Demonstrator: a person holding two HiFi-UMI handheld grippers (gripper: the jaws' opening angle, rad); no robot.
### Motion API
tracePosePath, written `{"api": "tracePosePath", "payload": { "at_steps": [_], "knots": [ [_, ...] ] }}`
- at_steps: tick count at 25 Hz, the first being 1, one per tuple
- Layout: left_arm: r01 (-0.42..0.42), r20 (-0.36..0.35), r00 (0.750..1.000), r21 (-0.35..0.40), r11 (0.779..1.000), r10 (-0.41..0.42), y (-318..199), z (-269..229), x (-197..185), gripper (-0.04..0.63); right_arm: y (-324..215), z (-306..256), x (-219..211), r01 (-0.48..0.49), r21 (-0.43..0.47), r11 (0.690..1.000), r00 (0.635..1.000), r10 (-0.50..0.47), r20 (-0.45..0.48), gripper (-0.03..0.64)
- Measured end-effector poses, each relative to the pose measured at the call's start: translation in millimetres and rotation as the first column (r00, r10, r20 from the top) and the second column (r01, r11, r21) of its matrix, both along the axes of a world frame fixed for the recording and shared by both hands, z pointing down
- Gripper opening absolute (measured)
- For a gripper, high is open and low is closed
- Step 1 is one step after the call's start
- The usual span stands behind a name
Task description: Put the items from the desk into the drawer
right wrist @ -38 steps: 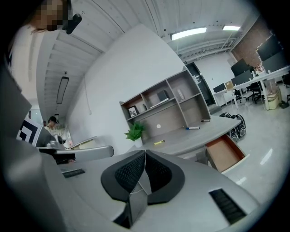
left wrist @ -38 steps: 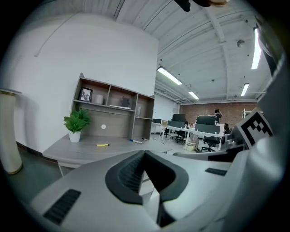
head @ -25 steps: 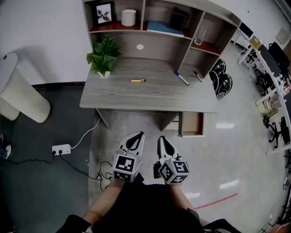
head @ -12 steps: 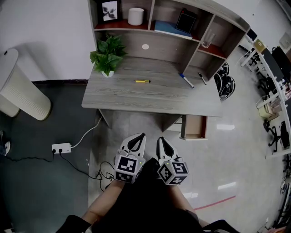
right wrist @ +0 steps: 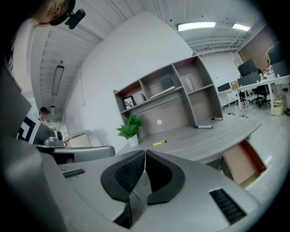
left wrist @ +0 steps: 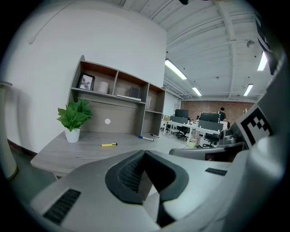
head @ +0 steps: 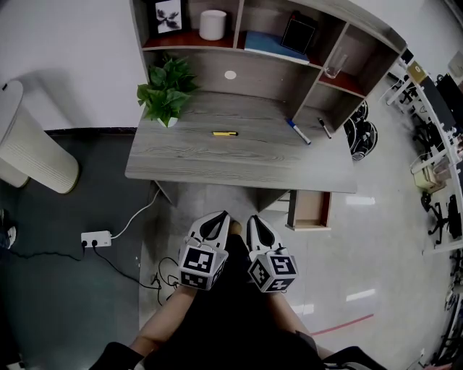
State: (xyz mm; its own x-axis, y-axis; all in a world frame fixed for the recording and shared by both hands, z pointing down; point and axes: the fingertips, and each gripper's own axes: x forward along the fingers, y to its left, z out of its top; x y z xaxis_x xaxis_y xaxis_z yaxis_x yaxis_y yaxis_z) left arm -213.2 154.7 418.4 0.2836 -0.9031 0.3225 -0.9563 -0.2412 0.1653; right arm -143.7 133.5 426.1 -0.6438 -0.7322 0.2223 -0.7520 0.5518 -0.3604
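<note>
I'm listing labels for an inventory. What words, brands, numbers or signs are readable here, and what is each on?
No text is readable in any view.
The left gripper and right gripper bear only black-and-white square patterns, no letters.
The yellow pen, blue marker and black pen are too small to show any print.
The framed picture and book are too small to read.

Plant: green leafy plant in a white pot [head: 165,90], ahead and left of the jaws.
Power strip: white plastic power strip with cable [head: 96,238], on the floor, left of the jaws.
Column: cream ribbed cylinder [head: 32,155], well left, ahead.
Jar: white cylindrical jar [head: 212,24], far ahead, top shelf.
</note>
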Motion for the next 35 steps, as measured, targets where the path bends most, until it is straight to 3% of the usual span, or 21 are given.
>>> {"api": "tracePosePath", "payload": {
  "at_steps": [19,30,35],
  "knots": [
    [0.0,0.016,1.0,-0.048,0.999,0.001,-165.6,12.9,-10.8,0.003,-186.1,3.0,0.3,-0.018,-0.009,1.0,1.0,0.018,0.0,-0.002],
    [0.087,0.044,0.995,-0.049,0.995,-0.085,-235.6,21.5,-47.1,0.003,-265.7,6.9,-19.1,0.042,-0.012,0.999,0.999,-0.042,-0.017,0.0],
    [0.137,0.049,0.99,-0.06,0.989,-0.134,-259.9,26.5,-63.6,0.003,-293.6,13.6,-34.1,0.117,-0.031,0.993,0.993,-0.118,-0.029,0.023]
  ]
}}
